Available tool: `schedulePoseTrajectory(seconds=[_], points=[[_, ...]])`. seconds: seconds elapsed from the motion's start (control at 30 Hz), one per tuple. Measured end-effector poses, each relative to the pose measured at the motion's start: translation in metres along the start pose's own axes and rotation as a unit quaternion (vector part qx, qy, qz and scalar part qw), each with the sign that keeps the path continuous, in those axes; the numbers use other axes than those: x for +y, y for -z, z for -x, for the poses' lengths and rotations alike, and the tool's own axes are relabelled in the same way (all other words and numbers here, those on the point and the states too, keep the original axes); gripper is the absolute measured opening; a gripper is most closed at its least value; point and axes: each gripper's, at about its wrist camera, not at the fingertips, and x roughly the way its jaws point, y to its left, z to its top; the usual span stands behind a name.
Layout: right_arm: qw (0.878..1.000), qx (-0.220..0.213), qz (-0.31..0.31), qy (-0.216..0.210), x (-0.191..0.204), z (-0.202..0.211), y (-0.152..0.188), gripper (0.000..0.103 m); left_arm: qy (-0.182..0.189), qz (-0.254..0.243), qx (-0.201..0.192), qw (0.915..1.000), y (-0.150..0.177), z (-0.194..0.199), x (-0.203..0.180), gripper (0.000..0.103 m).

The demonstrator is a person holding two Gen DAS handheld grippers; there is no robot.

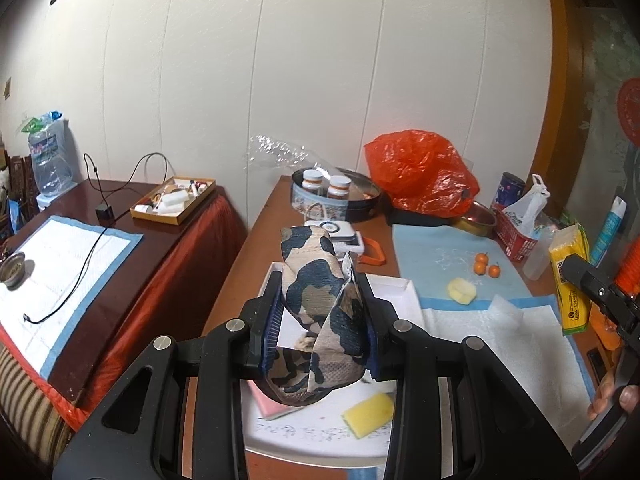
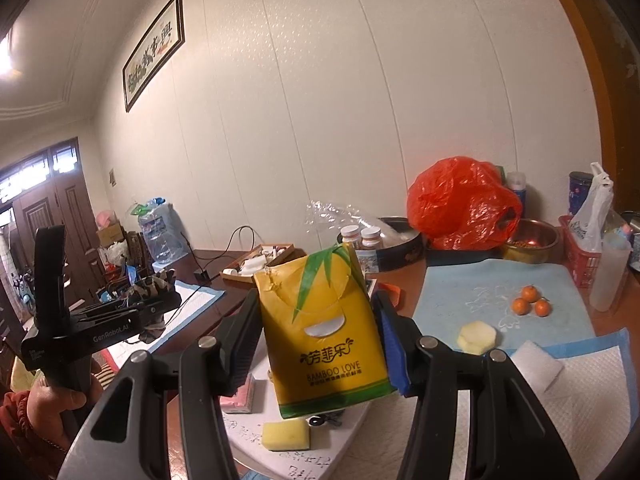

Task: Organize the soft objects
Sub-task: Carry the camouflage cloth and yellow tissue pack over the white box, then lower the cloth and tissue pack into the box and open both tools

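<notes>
Two tools | left (image 1: 320,328) pinches camouflage pouch (image 1: 316,300) | right (image 2: 316,344) clamps tissue pack (image 2: 324,332) (yellow)

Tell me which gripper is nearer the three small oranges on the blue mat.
Right. The right gripper, shut on the yellow tissue pack, hangs just left of the oranges. The left gripper, shut on the camouflage cloth, is farther left.

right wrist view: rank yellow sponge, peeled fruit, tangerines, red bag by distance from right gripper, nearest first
Measured from the right gripper:
1. Yellow sponge, just below, on the white tray.
2. Peeled fruit, to the right on the blue mat.
3. Tangerines, farther right and back.
4. Red bag, at the wall.
</notes>
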Motion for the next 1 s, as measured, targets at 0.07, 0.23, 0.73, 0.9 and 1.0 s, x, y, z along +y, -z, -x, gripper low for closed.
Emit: schedulePoseTrajectory(seconds=[0.07, 0.23, 0.73, 0.9, 1.0], points=[[1.0, 0.008, 0.002, 0.0, 0.006, -0.01, 0.002, 0.055, -0.001, 0.002, 0.008, 1.0, 0.001, -0.008, 0.007, 0.033], [0.999, 0.031, 0.01, 0.001, 0.017, -0.038, 0.009, 0.055, 0.003, -0.009, 0.038, 0.9992, 0.006, -0.04, 0.019, 0.033], [0.989, 0.148, -0.019, -0.007, 0.041, -0.159, 0.052, 0.055, 0.036, -0.034, 0.146, 0.9881, 0.036, -0.138, 0.024, 0.033], [0.987, 0.159, -0.033, 0.009, 0.039, -0.173, 0.061, 0.056, 0.039, -0.029, 0.165, 0.985, 0.041, -0.156, 0.031, 0.033], [0.986, 0.163, -0.031, 0.01, 0.042, -0.178, 0.063, 0.056, 0.046, -0.019, 0.176, 0.9832, 0.043, -0.163, 0.034, 0.038]])
